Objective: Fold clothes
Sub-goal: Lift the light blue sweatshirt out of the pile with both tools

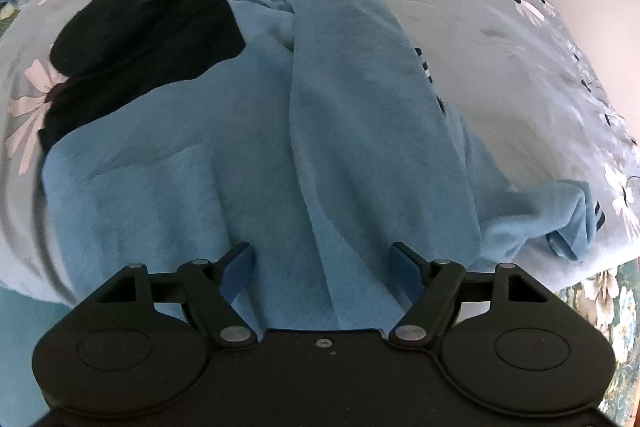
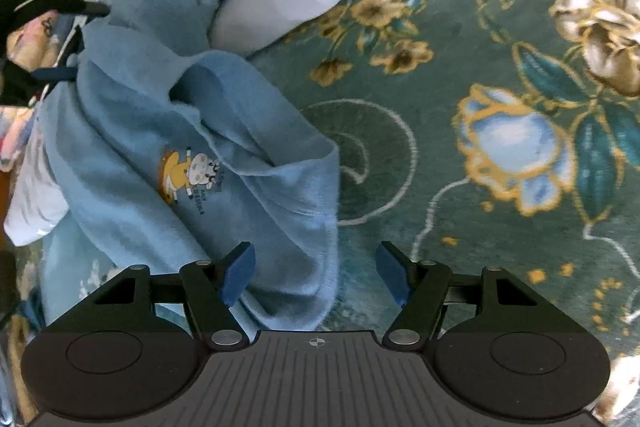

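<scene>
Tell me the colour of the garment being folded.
Light blue garment with a black part, best in the left wrist view.

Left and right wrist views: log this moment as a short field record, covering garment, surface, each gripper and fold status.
garment: light blue fleece top, one side panel folded over the middle; small cartoon print on it
other clothing: black garment lying at the top's far left
surface: grey daisy-print sheet; green floral bedspread beside it
left gripper: open over the blue fabric, nothing pinched
right gripper: open at the top's hem edge, nothing pinched
fold status: partly folded, loose end still bunched
</scene>
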`<state>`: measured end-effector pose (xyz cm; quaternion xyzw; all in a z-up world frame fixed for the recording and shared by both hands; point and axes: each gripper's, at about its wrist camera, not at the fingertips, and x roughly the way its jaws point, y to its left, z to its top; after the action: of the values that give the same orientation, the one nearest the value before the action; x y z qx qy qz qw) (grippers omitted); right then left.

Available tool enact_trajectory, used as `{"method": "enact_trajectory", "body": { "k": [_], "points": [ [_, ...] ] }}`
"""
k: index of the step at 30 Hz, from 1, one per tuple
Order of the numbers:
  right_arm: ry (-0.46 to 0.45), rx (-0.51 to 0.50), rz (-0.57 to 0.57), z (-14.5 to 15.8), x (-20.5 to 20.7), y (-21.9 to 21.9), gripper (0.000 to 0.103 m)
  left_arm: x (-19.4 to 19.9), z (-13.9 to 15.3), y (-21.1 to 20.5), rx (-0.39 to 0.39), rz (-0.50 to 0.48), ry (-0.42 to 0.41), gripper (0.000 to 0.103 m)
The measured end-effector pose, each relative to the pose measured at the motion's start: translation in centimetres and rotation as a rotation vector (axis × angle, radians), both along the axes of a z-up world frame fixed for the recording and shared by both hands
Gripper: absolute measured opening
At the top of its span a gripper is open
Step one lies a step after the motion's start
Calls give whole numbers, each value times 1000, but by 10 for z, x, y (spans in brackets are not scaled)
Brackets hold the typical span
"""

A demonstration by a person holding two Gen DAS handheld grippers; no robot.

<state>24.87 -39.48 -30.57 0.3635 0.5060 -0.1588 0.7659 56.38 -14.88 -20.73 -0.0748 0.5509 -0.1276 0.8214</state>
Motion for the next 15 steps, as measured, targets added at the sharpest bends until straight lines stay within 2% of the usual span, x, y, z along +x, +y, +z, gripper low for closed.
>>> {"method": "enact_trajectory", "body": {
  "k": [2, 4, 6, 7, 8, 9, 12, 15],
  "points": [
    [-4, -4, 20, -2, 4, 4, 59, 5, -4, -1, -12, -3, 2, 69],
    [-2, -14, 39, -4, 8, 8, 50, 7, -6, 0, -26, 10, 4, 62],
    [-5, -20, 39, -4, 9, 10, 30, 7, -4, 4, -58, 36, -7, 52],
    [-5, -11, 30, -4, 8, 9, 25, 6, -3, 8, -86, 48, -13, 48],
    [-6, -2, 21, -4, 8, 8, 13, 6, -2, 10, -115, 57, -18, 33],
    [-15, 20, 13, -4, 7, 7, 6, 5, -1, 10, -143, 56, -13, 29],
    [-40, 32, -4, 1, 6, 9, 4, 2, 2, 4, -168, 30, 4, 29],
    [-58, 43, -12, 5, 6, 10, 4, -2, -1, -1, -151, 9, 16, 29]
  ]
}}
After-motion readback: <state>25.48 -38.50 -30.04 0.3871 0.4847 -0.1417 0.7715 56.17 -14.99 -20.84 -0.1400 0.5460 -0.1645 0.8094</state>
